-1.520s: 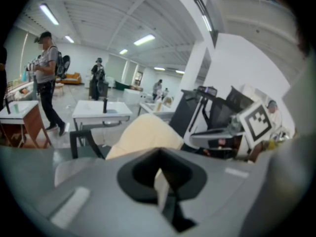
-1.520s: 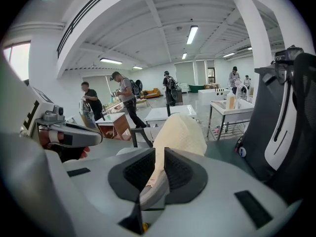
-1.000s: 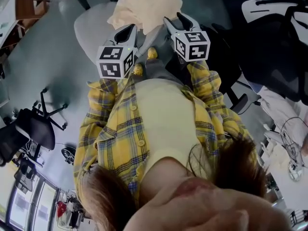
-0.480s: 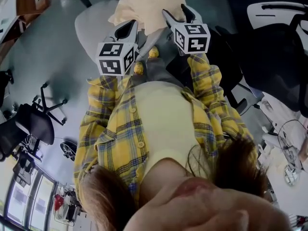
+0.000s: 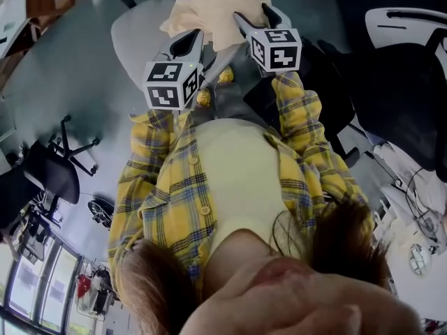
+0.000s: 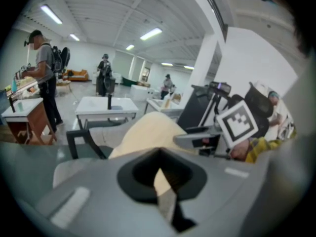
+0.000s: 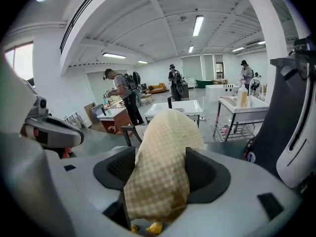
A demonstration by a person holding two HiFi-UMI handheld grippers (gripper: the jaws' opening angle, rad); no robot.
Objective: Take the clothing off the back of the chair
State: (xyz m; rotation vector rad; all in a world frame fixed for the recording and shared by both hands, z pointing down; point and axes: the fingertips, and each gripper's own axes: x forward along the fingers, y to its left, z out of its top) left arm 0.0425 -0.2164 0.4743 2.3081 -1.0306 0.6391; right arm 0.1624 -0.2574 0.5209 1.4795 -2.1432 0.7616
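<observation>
Clothing [image 5: 216,5] hanging loose over the far chair [image 5: 133,40]
My right gripper [image 5: 254,18] fingers are opening around the fabric. Only the narrow left gripper [image 5: 190,42] fingers seem to pinch it, so it may slip.

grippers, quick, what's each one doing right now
left gripper: closed, apparently pinching a thin fold of the clothing
right gripper: jaws opening, the clothing bunched loosely between them, not clamped
</observation>
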